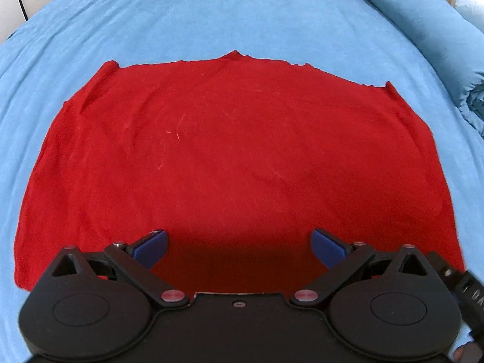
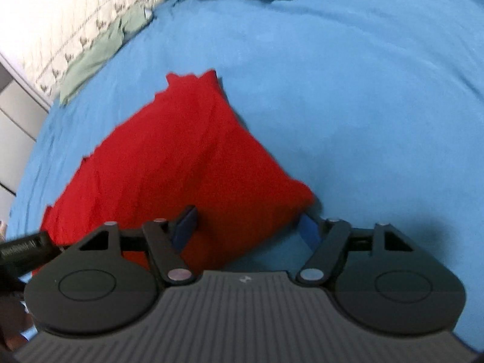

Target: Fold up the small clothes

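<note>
A red garment (image 1: 211,163) lies spread flat on a blue bedsheet (image 1: 211,15), its far edge ragged with a small peak at the middle. From the right wrist view the same garment (image 2: 169,163) runs away to the left, one corner reaching toward the camera. A rolled blue duvet (image 1: 423,30) sits along the bed's edge, and a green cloth (image 2: 99,57) lies beside a pale patterned wall (image 2: 60,15). The left gripper (image 1: 239,246) hovers over the near hem, jaws spread wide and holding nothing. The right gripper (image 2: 246,227) is also wide apart, straddling the garment's near corner, its blue fingers (image 2: 186,227) not closed on the fabric.
</note>
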